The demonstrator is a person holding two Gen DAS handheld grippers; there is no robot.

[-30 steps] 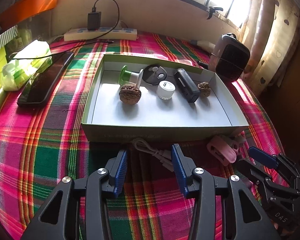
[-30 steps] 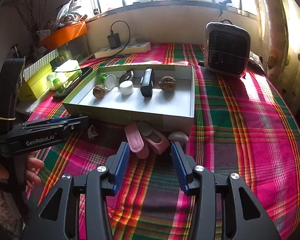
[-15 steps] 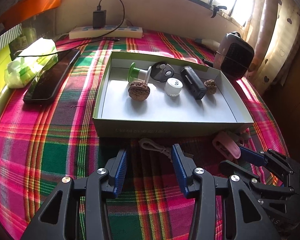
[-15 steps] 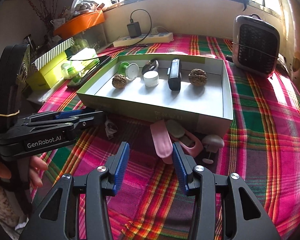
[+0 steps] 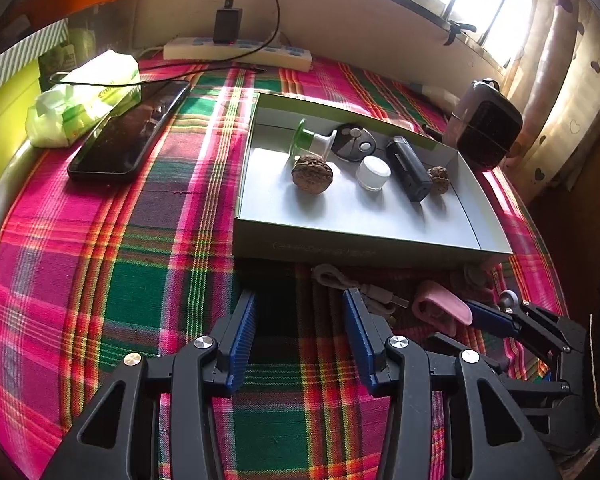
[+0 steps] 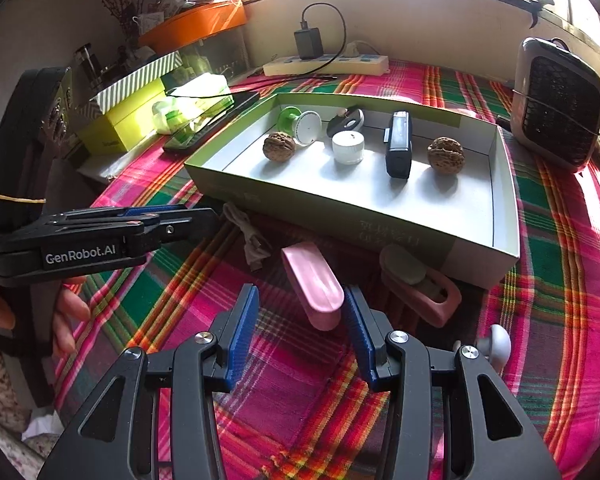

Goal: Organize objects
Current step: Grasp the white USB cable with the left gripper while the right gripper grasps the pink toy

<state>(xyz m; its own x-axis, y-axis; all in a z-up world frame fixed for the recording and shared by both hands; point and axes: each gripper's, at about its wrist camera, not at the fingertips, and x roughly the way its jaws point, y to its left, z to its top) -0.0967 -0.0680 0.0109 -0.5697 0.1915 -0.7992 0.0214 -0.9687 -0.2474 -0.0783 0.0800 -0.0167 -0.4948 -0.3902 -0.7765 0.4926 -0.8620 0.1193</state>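
Note:
A shallow cardboard box (image 5: pixel 360 246) (image 6: pixel 400 232) on the plaid cloth holds two walnuts (image 5: pixel 312 174) (image 6: pixel 446 156), a white cap (image 5: pixel 373 173), a black device (image 5: pixel 408 168), a green spool (image 5: pixel 306 142) and a black key fob (image 5: pixel 354 142). In front of the box lie a grey cable (image 5: pixel 352 284) (image 6: pixel 250 236), a pink case lid (image 6: pixel 312 290) (image 5: pixel 442 308) and a pink case base (image 6: pixel 420 284). My left gripper (image 5: pixel 300 320) is open, the cable just right of it. My right gripper (image 6: pixel 298 316) is open with the pink lid between its fingers, touching the right finger.
A white knob-shaped object (image 6: pixel 496 344) lies right of my right gripper. A black phone (image 5: pixel 132 136), tissue pack (image 5: pixel 84 100), power strip (image 5: pixel 236 48) and small heater (image 6: pixel 556 100) stand around the box. A yellow-green box (image 6: pixel 124 124) is at the left.
Both grippers have shifted left. My right gripper has moved forward so the pink lid now sits between its fingers. Both jaws stay open.

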